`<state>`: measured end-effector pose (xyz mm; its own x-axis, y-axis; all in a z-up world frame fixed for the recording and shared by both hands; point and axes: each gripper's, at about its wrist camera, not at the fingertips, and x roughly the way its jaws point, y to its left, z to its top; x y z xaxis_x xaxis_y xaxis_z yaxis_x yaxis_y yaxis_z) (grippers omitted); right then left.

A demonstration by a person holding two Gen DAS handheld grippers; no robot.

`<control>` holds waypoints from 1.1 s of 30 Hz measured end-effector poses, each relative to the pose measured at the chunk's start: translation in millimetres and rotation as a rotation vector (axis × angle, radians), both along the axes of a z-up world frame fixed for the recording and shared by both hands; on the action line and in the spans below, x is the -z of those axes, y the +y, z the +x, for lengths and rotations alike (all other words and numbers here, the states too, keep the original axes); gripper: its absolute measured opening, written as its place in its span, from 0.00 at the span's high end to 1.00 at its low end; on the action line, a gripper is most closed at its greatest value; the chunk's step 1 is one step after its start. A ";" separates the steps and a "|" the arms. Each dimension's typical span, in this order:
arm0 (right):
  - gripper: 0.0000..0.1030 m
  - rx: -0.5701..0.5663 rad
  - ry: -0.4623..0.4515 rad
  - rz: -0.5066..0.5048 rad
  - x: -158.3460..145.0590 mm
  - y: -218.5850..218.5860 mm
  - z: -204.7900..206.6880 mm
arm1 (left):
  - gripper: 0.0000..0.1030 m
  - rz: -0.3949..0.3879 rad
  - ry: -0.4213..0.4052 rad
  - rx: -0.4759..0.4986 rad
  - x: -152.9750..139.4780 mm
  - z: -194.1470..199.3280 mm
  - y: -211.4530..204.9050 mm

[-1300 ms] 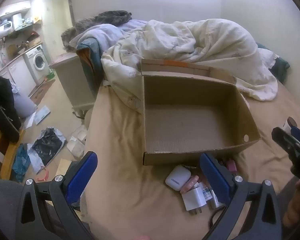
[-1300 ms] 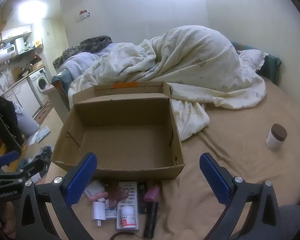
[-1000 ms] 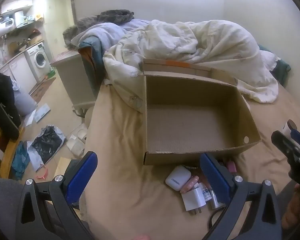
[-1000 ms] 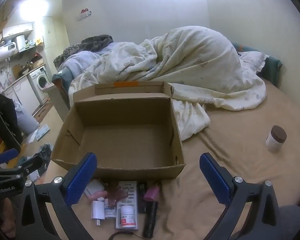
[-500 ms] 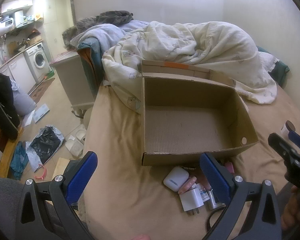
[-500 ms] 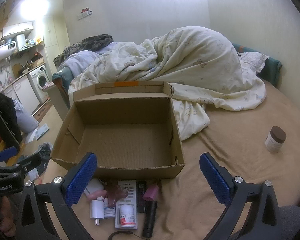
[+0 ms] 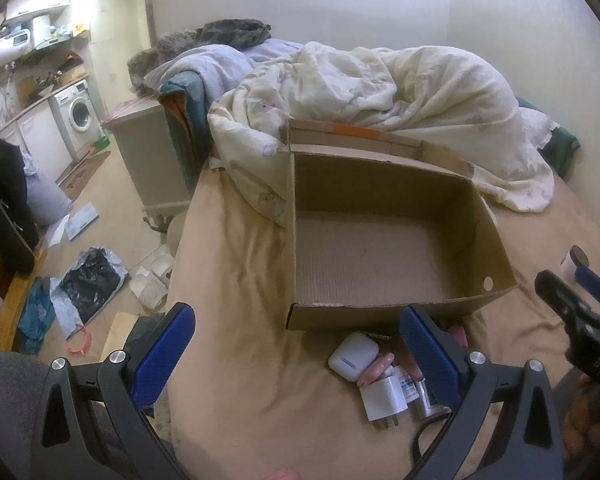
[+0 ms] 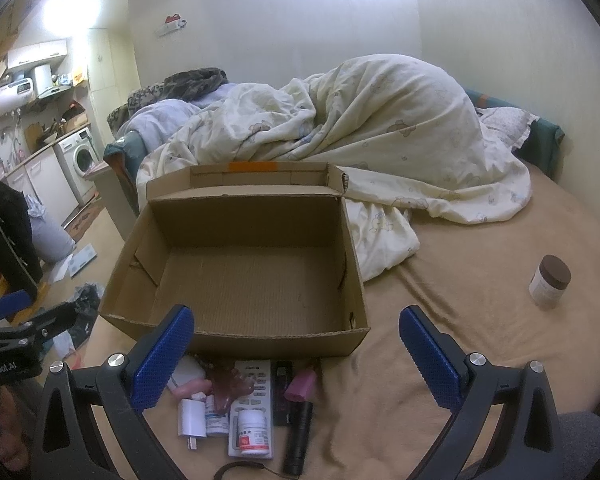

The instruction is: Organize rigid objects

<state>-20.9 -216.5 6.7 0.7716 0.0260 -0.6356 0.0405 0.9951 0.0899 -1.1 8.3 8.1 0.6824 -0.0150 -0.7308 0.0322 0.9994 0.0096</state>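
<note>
An empty open cardboard box sits on the tan bed; it also shows in the left wrist view. Small items lie in front of its near wall: a white charger, a white pill bottle on a remote, a pink piece, a black flashlight. The left wrist view shows a white earbud case and the charger. My left gripper is open and empty above the bed's near edge. My right gripper is open and empty above the items.
A brown-lidded jar stands alone on the bed to the right. A rumpled cream duvet lies behind the box. The floor on the left holds a black bag and papers. A washing machine stands far left.
Both views have shifted only slightly. Both grippers stay open and empty, and nothing on the bed has moved.
</note>
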 end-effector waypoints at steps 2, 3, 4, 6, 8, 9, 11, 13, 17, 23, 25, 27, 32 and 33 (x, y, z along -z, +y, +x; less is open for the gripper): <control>0.00 -0.002 0.000 -0.002 -0.6 -0.9 -1.3 | 0.01 -0.005 0.000 -0.005 0.6 -0.5 3.2; 0.00 -0.001 0.000 -0.001 -0.4 -1.1 -0.6 | 0.01 -0.006 0.001 -0.008 0.9 -0.3 3.7; 0.00 -0.002 -0.001 -0.002 -0.4 -0.8 -1.5 | 0.01 -0.007 0.001 -0.009 1.2 -0.2 3.8; 0.00 -0.003 0.000 -0.003 0.0 -0.7 -1.2 | 0.01 -0.006 0.000 -0.008 1.0 -0.4 4.0; 0.00 -0.002 -0.001 -0.003 -0.2 -0.3 -1.2 | 0.01 -0.005 0.000 -0.008 0.9 0.0 4.1; 0.00 -0.003 -0.003 -0.003 0.2 -0.8 -0.4 | 0.01 -0.006 0.001 -0.008 1.0 0.1 4.1; 0.00 -0.002 -0.001 -0.004 -0.1 0.0 -0.9 | 0.01 -0.006 0.000 -0.008 1.1 0.0 4.0; 0.00 -0.002 -0.001 -0.004 -0.1 0.1 -1.0 | 0.01 -0.005 0.000 -0.007 0.7 0.3 4.3; 0.00 -0.001 -0.001 -0.005 0.7 0.1 -0.2 | 0.01 -0.007 0.001 -0.009 0.8 0.2 4.2; 0.00 0.006 -0.002 -0.003 -1.3 -3.6 -2.5 | 0.01 -0.008 0.001 -0.003 0.8 -0.7 5.7; 0.00 0.008 0.000 -0.004 -1.4 -4.2 -2.3 | 0.01 -0.006 -0.001 -0.004 0.9 -1.2 6.4; 0.00 0.007 0.000 -0.003 -1.1 -5.0 -2.4 | 0.01 -0.008 -0.001 -0.005 0.8 -1.3 7.1; 0.00 0.007 -0.001 -0.005 -1.1 -3.3 -2.1 | 0.01 -0.006 0.001 -0.004 1.0 -1.4 6.7; 0.00 0.008 -0.001 -0.005 -1.0 -3.8 -2.0 | 0.01 -0.007 0.002 -0.003 0.8 -1.6 7.2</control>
